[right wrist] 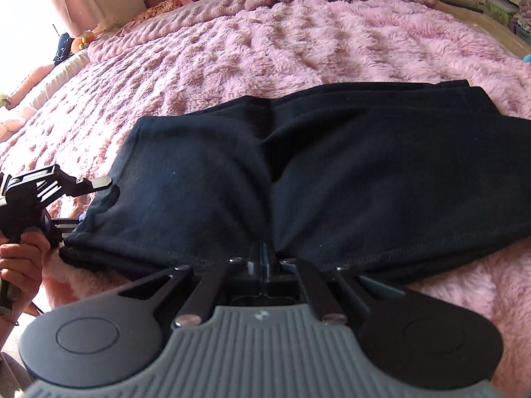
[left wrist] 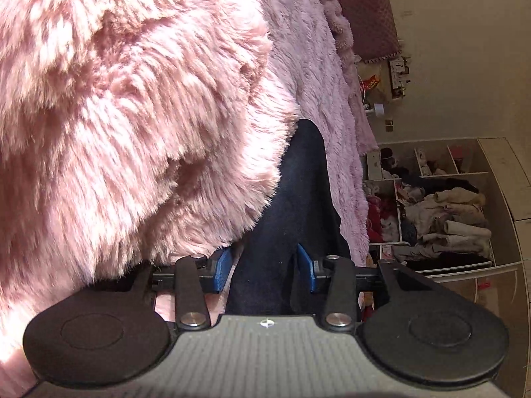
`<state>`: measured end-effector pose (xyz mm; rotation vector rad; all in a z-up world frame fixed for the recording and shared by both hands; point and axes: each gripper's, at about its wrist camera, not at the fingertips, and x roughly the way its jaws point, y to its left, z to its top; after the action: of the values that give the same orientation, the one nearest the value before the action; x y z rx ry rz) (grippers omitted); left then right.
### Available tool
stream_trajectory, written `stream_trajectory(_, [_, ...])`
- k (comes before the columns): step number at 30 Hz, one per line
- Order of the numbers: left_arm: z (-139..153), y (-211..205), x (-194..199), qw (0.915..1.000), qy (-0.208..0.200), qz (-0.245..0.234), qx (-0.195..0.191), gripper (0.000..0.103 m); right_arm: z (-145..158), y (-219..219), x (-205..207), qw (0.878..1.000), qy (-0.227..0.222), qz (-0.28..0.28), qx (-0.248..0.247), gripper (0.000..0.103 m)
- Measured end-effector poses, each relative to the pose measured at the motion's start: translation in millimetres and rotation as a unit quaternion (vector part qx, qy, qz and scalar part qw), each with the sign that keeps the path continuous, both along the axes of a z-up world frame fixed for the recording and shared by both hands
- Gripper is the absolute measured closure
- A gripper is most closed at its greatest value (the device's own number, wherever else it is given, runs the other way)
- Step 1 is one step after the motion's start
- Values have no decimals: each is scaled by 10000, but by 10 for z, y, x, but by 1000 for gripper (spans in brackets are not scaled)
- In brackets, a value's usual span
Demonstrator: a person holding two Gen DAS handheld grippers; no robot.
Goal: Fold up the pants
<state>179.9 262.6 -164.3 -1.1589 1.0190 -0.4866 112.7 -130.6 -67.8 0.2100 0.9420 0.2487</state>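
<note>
Right wrist view: my right gripper point(right wrist: 264, 248) is clenched on the near hem of the black cotton pants point(right wrist: 298, 165), lying part-folded on the fluffy pink blanket point(right wrist: 232, 49). Left gripper point(left wrist: 264, 262) straddles their left edge, pads point(left wrist: 221, 265) apart from the cloth (not gripping yet). Next, I judge: pinch left, lift both, fold away.

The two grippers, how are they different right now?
The right gripper is squeezed shut on the near edge of the black pants; the left gripper has its blue pads apart, with dark cloth between them but not pinched. The right gripper sits at the middle of that edge, while the left gripper is at the pants' left corner, tucked against the fluffy pink blanket. Both are at the same pants.
</note>
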Motion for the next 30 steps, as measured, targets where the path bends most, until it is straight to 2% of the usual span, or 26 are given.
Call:
stream_trajectory(2, [-28, -80, 61, 9989, 294, -249, -256, 54, 59, -127, -10, 9993, 2, -279, 264, 103])
stream_trajectory(3, [0, -142, 78, 9987, 362, -319, -147, 57, 102, -189, -14, 9982, -101, -409, 438, 102])
stream_trajectory(4, [54, -189, 43, 9988, 423, -247, 89, 70, 149, -248, -5, 9970, -284, -493, 534, 101])
stream_trajectory(5, [88, -232, 39, 9981, 516, -210, 258, 75, 190, -287, 25, 9957, -475, -545, 577, 101])
stream_trajectory(7, [157, -290, 58, 9974, 621, -124, 342, 89, 217, -309, 215, 9944, -641, -386, 749, 101])
stream_trajectory(8, [207, -306, 57, 9976, 590, -79, 353, 90, 189, -290, 326, 9945, -550, -209, 863, 101])
stream_trajectory(11, [501, -403, 17, 9979, 184, -89, 620, 91, -39, -130, 826, 9923, 124, 364, 1179, 102])
stream_trajectory(13, [721, -499, -60, 9964, -122, -155, 826, 92, -163, -98, 1056, 9957, 164, -22, 908, 103])
stream_trajectory(16, [944, -652, -147, 9938, -343, -258, 1029, 92, -247, -242, 1387, 9886, 3, -547, 1405, 103])
stream_trajectory(19, [1061, -739, -202, 9934, -446, -239, 1034, 92, -85, -446, 1562, 9871, -405, -865, 1283, 103])
stream_trajectory(22, [1171, -845, -220, 9932, -554, -256, 991, 92, 177, -670, 1424, 9908, -543, -828, 919, 102])
stream_trajectory(26, [1410, -1073, -193, 9910, -667, -396, 1089, 92, 386, -1085, 1046, 9910, -579, -759, 939, 101])
stream_trajectory(30, [1737, -1404, -160, 9870, -1055, -573, 1071, 92, 389, -1322, 640, 9901, -483, -457, 1233, 101])
